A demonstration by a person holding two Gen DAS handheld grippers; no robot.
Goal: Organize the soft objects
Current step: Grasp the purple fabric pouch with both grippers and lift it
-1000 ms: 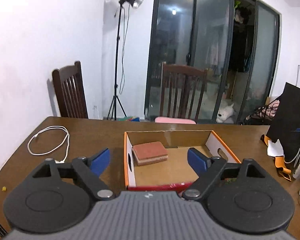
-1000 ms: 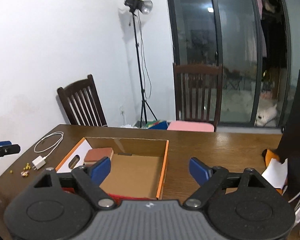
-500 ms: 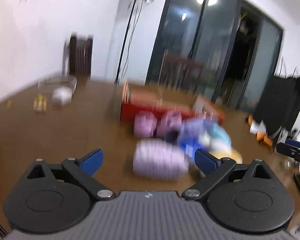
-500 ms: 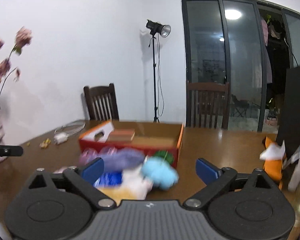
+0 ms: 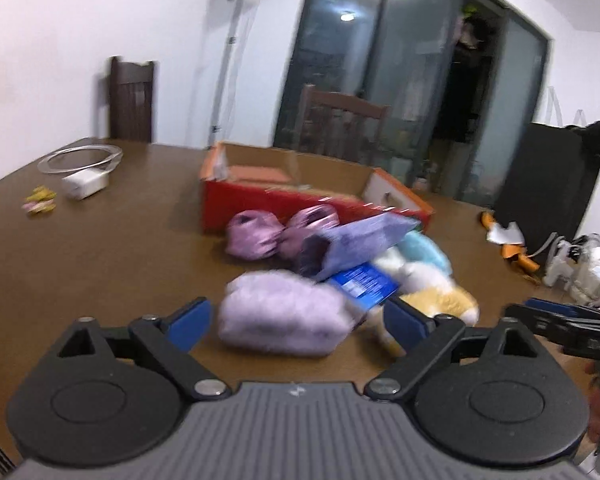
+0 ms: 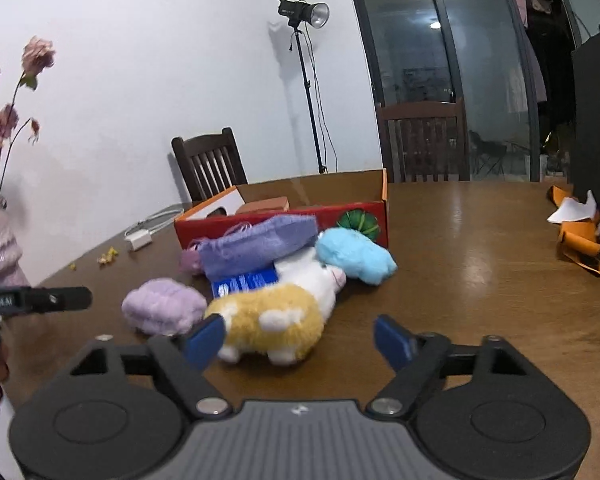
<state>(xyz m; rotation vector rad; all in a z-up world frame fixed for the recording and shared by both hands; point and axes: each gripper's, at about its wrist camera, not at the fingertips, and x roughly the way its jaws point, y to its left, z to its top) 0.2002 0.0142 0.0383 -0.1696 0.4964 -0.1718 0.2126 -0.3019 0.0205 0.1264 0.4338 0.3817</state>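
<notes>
Both hand-held grippers, the left hand-held gripper (image 5: 298, 318) and right hand-held gripper (image 6: 300, 338), jaws apart after narrowing and empty, approach the lilac plush (image 5: 284, 326) and yellow plush (image 6: 272, 320), still to be grasped and boxed in the cardboard box (image 6: 284, 218).

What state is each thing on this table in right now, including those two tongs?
Left tongs: open, just been closing, fluffy lilac plush toy between the jaws, not pressed.
Right tongs: open, just been closing, yellow-and-white plush toy ahead, ungripped.
Red-and-orange cardboard box: open-topped, upright.
Light blue plush toy: lying outside the box.
White charger with cable: coiled, unplugged.
</notes>
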